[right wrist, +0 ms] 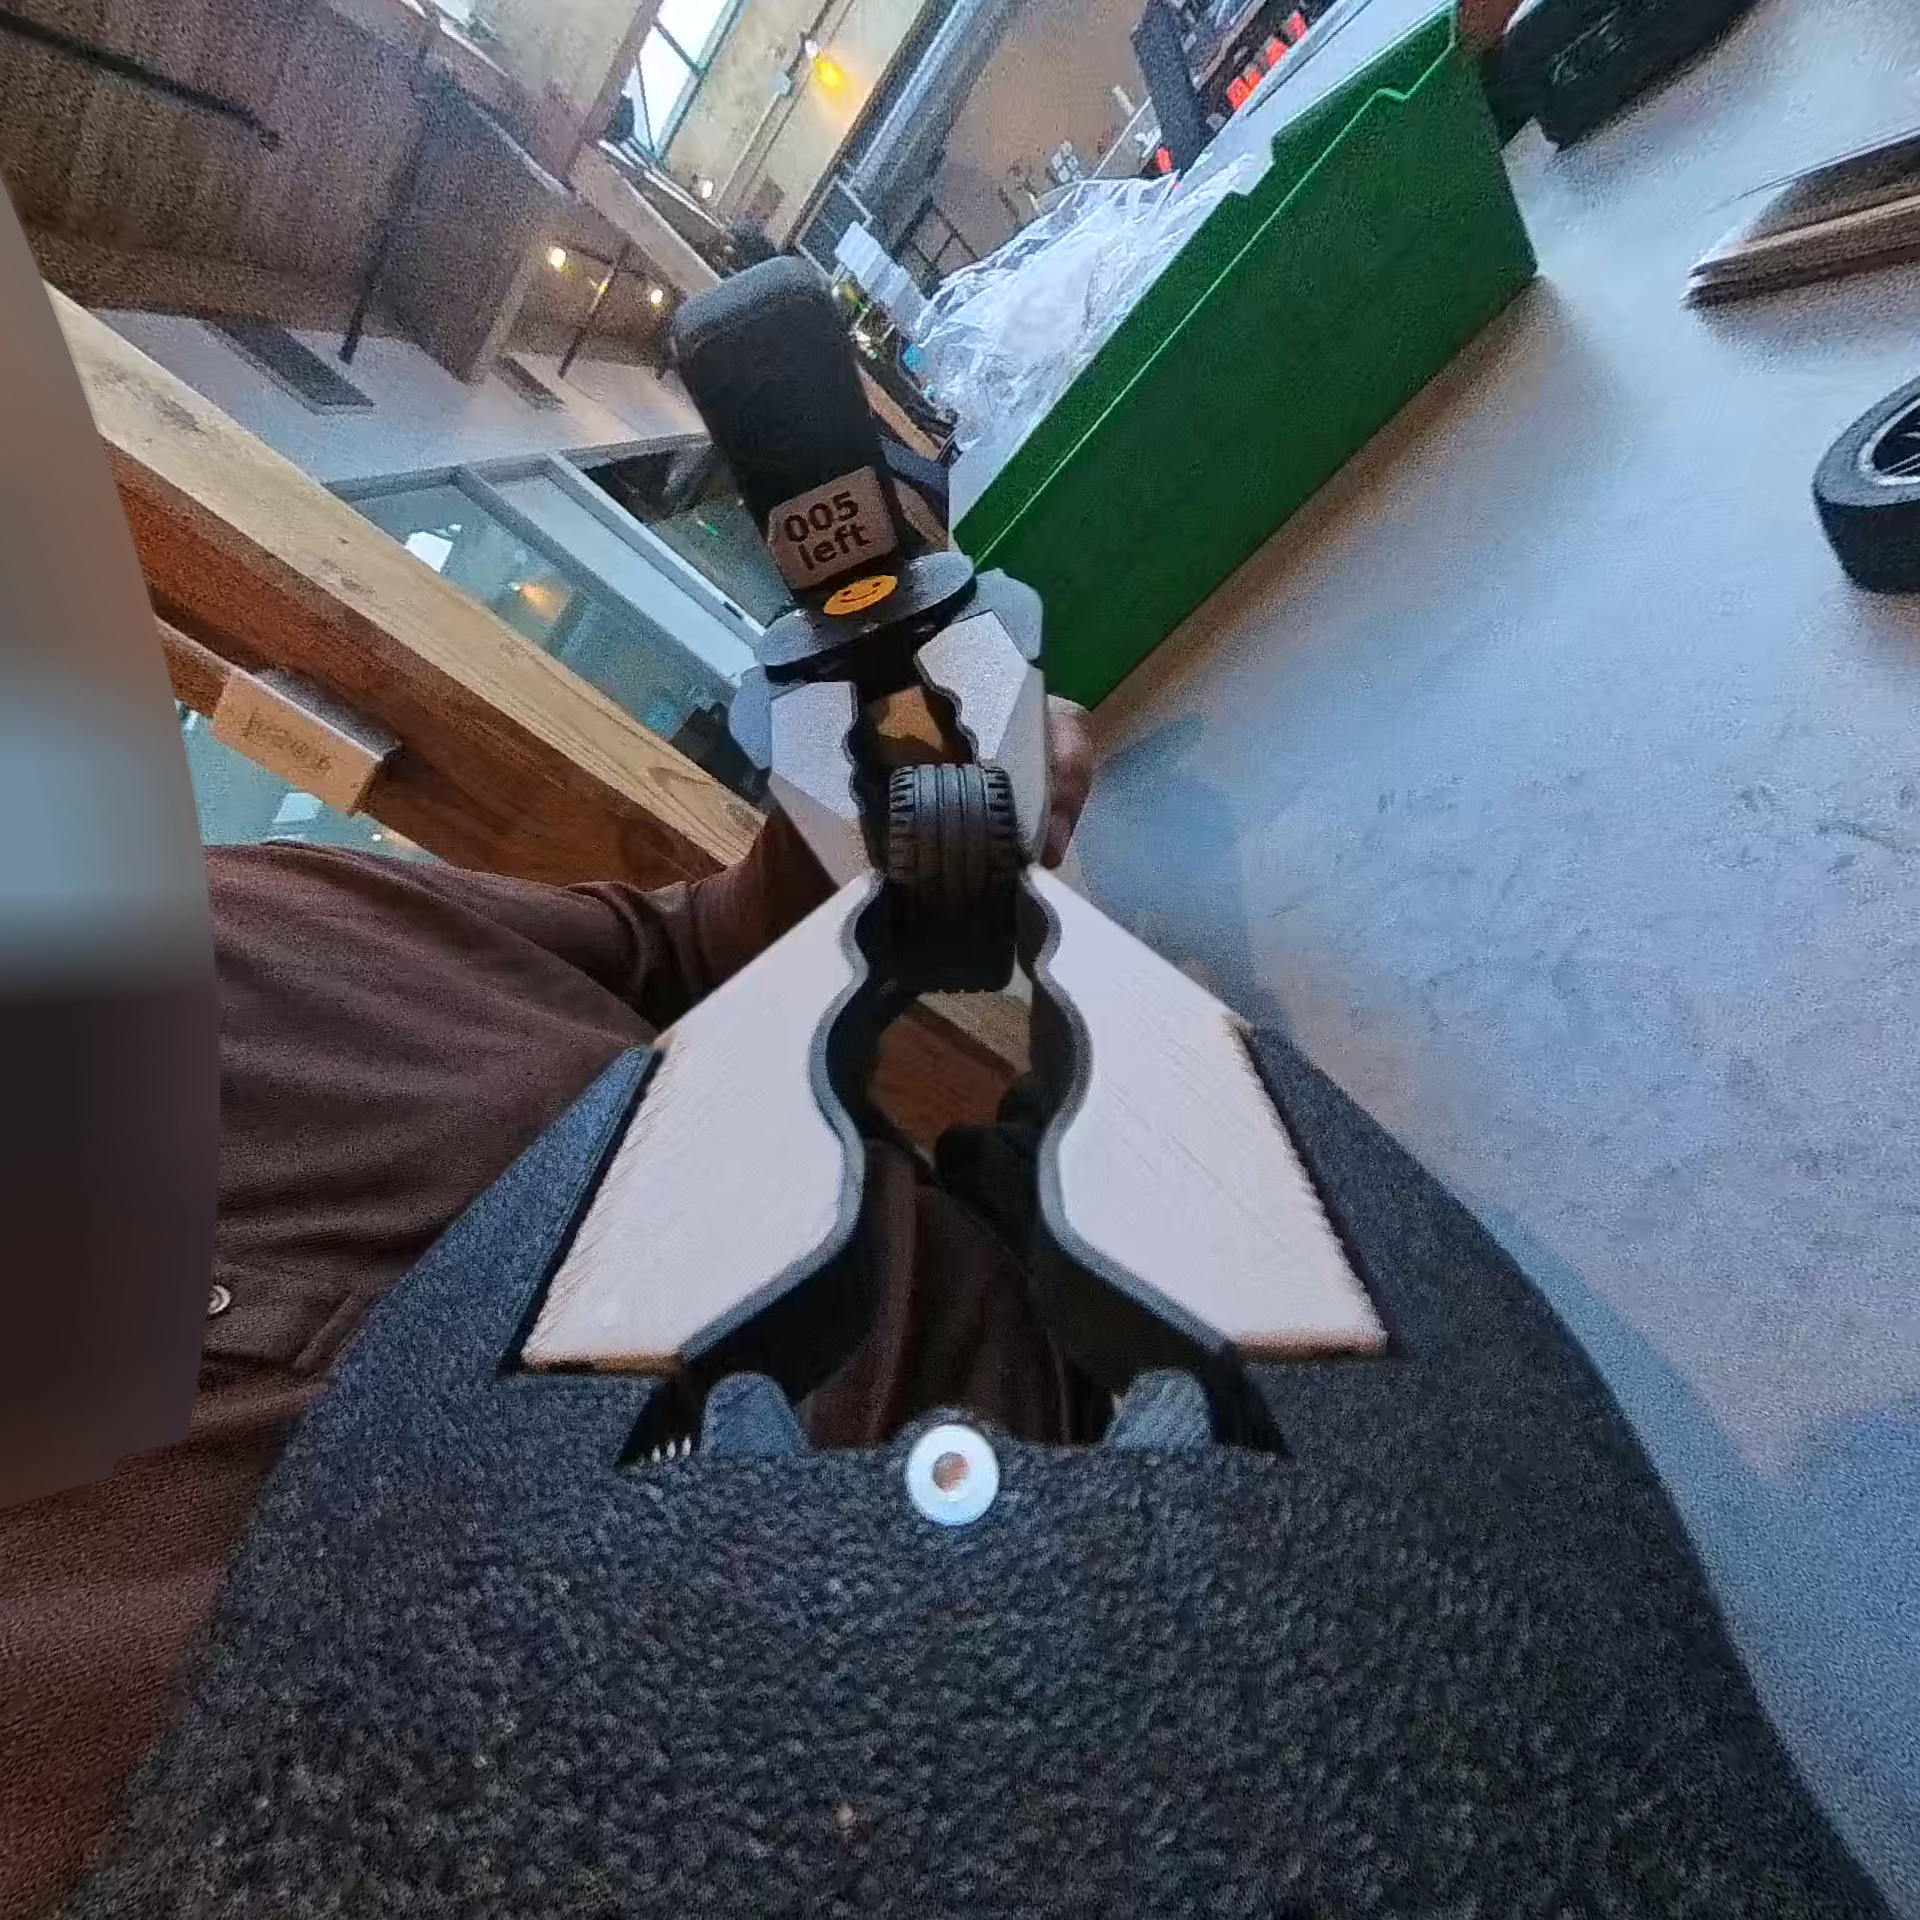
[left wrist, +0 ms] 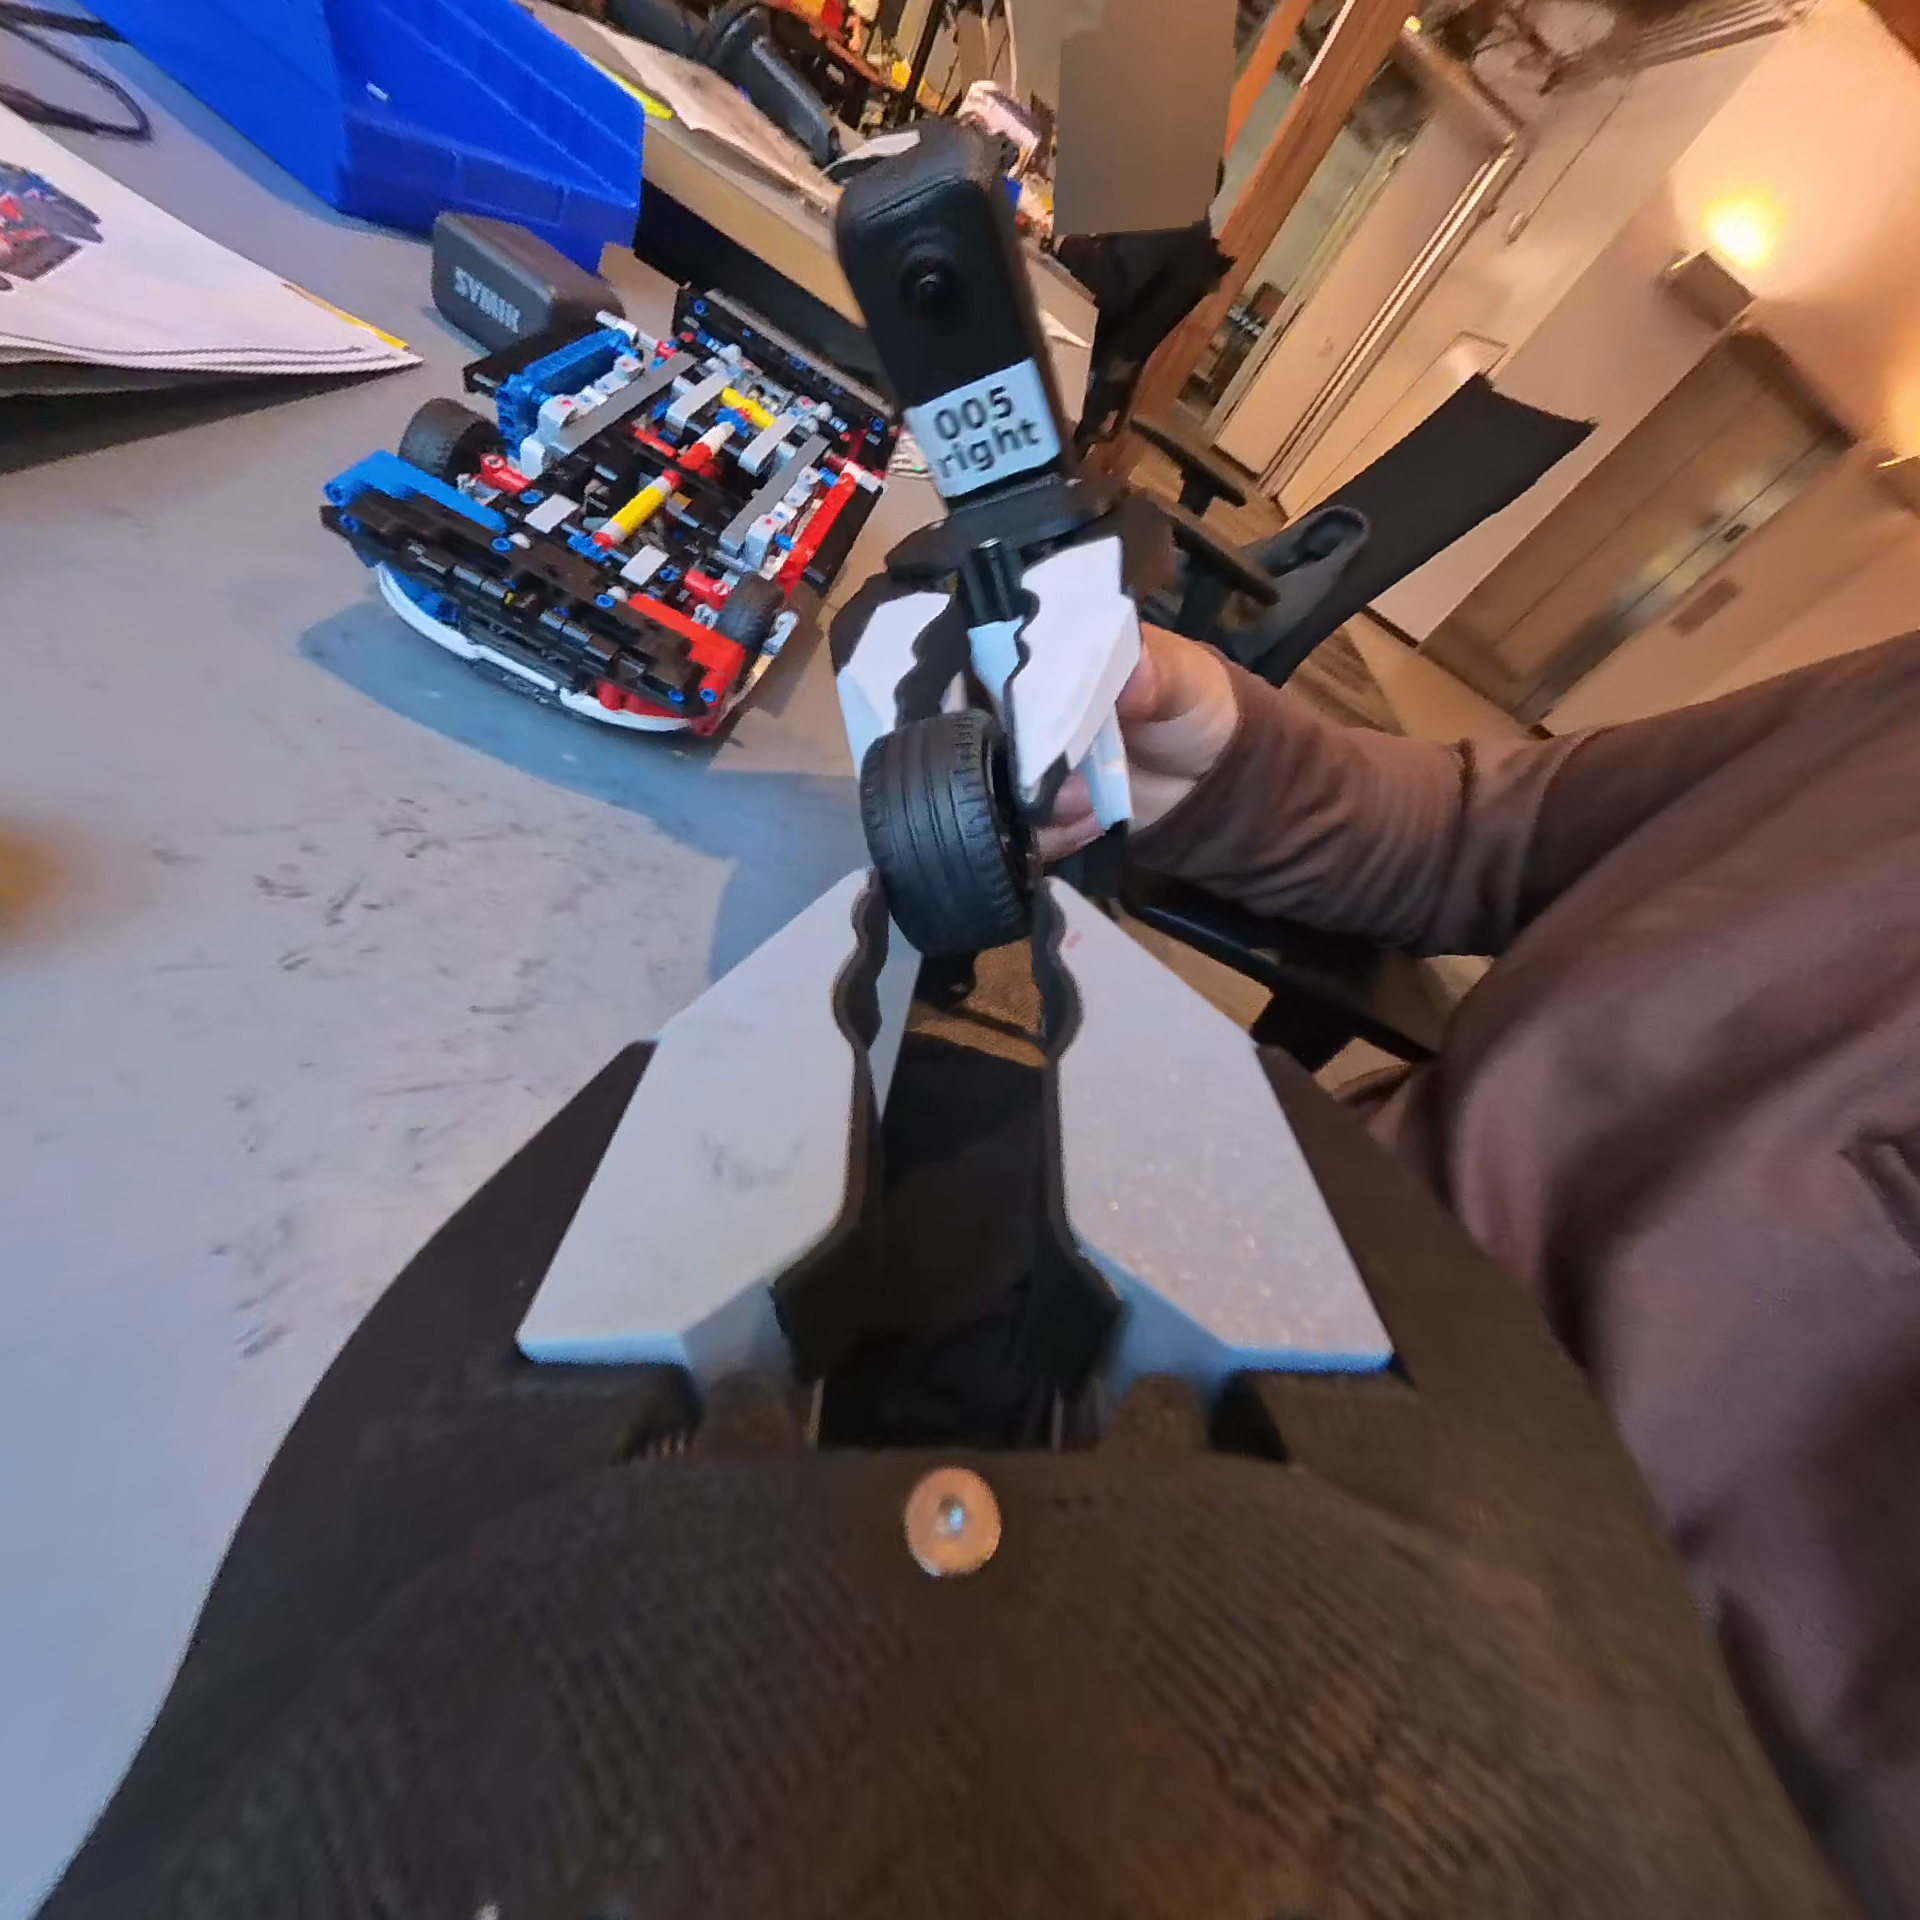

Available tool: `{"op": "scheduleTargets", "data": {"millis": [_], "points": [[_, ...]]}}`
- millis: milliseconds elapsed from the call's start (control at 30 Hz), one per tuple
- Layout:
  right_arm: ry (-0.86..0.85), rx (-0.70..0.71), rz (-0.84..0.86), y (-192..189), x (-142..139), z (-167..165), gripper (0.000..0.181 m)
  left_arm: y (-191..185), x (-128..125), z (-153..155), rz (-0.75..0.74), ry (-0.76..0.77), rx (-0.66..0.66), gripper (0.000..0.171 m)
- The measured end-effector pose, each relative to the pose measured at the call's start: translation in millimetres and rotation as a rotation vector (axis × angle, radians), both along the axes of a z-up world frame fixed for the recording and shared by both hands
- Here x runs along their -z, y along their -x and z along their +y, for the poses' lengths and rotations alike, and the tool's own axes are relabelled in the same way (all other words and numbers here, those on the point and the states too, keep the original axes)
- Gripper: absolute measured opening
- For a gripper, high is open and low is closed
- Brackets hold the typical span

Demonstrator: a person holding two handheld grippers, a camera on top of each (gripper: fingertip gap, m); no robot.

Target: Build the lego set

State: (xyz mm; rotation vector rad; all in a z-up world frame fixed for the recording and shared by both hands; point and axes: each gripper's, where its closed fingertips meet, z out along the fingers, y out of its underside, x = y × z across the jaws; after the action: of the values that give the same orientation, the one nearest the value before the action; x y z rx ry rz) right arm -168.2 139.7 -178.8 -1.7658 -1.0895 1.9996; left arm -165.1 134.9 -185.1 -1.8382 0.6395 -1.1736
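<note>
I hold one small black tyre [left wrist: 951,831] up in the air between my two grippers, well above the table [left wrist: 312,1039] and to the right of the car [left wrist: 613,520]. My left gripper [left wrist: 956,914] is narrowed on it, fingers pressing its two side faces. My right gripper [right wrist: 951,914] meets it from the opposite side, tip to tip with the left; its fingers stand narrow and close around the same tyre, though I cannot tell how firmly they bite. So the tyre looks shared between both, perhaps mid hand-over or being turned for a better grip.

The car lies on the table with its underside up, framework and axles showing: black beams, a blue corner, a red corner, grey and yellow parts in the middle. I judge the chassis largely built. Two wheels show on it, one at the near-left end and one at the near-right; the far side is hidden, so I cannot say how many are missing. Fitting this tyre, and any bodywork, seems still to come.

Counted: one car, one tyre in hand, one more wheel [right wrist: 1881,499] lying loose on the table, one open booklet [left wrist: 156,301] left of the car, one blue bin [left wrist: 468,114] behind the car, one green bin [right wrist: 1247,436].
</note>
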Motion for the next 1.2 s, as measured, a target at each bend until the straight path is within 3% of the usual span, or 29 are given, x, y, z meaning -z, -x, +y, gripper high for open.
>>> {"op": "scheduleTargets", "data": {"millis": [100, 267, 333, 467, 600, 667, 733, 833, 933, 1033, 1200], "points": [[-0.115, 0.110, -0.006, 1.7, 2.0, 13.7, 0.019, 5.5, 16.6, 8.8, 0.098, -0.002, -0.067, 0.023], [-0.596, 0.319, -0.056, 4.3, 2.3, 27.0, 0.020, 11.2, 11.1, 9.7, -0.159, 0.213, -0.063, 0.020], [-0.757, 0.309, -0.058, 6.6, 4.3, 19.2, 0.006, 14.0, 9.6, 9.3, -0.209, 0.234, -0.067, 0.019], [-0.965, 0.292, -0.129, 10.6, 20.2, 12.4, 0.007, 19.3, 9.9, 6.4, -0.277, 0.253, -0.066, 0.016], [-1.042, 0.263, -0.190, 12.4, 30.9, 13.5, 0.016, 20.2, 19.7, 4.1, -0.196, 0.212, -0.076, 0.016], [-1.212, 0.303, -0.157, 8.4, 20.1, 16.0, 0.028, 28.2, 31.7, 10.6, -0.040, 0.128, -0.134, 0.017], [-1.443, 0.383, -0.054, 0.0, -7.4, 10.6, 0.026, 38.9, 41.0, 16.5, 0.073, 0.076, -0.174, 0.017], [-1.829, 0.484, 0.021, -10.3, -37.9, -1.5, 0.015, 43.9, 42.9, 17.1, 0.075, 0.073, -0.166, 0.018], [-1.887, 0.415, 0.048, -9.9, -38.9, -19.7, 0.005, 42.3, 43.2, 15.6, 0.019, 0.105, -0.143, 0.018], [-1.949, 0.436, 0.075, -12.1, -46.5, -24.4, 0.014, 35.0, 39.0, 10.1, -0.050, 0.125, -0.090, 0.018], [-1.971, 0.431, 0.096, -14.6, -48.2, -28.8, 0.015, 29.7, 28.1, 5.6, -0.148, 0.139, -0.037, 0.019]]}}
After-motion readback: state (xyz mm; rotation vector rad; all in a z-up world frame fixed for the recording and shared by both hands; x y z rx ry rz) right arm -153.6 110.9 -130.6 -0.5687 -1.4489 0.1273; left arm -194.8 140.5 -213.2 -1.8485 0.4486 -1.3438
